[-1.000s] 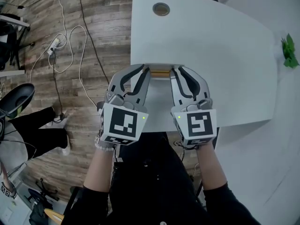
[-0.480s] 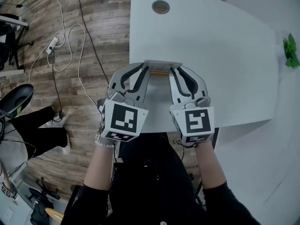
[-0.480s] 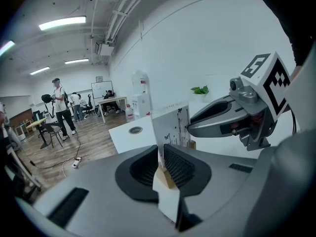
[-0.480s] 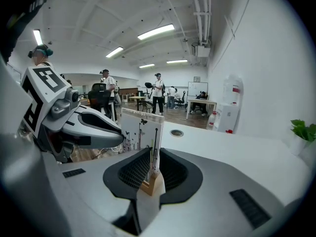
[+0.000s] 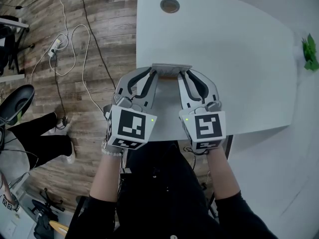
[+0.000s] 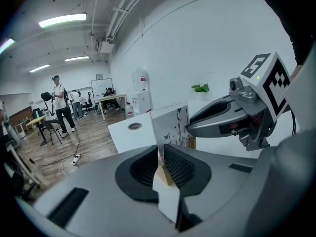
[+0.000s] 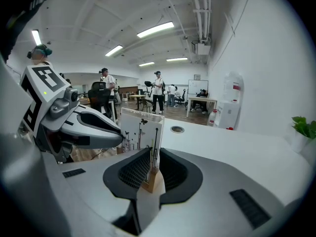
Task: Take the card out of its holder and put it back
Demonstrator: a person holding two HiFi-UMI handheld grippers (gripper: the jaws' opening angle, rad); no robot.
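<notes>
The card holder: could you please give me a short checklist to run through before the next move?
1. Left gripper shut on the holder: ok.
2. Right gripper shut on the holder's other end: ok.
3. Card standing upright in the holder: ok.
4. Fingers pinching only the wooden base, not the card: cannot tell.
5. Holder resting on the table rather than lifted: cannot tell.

White table (image 5: 239,59), one edge curved, round grey port (image 5: 170,5) in its top (near the far left corner)
</notes>
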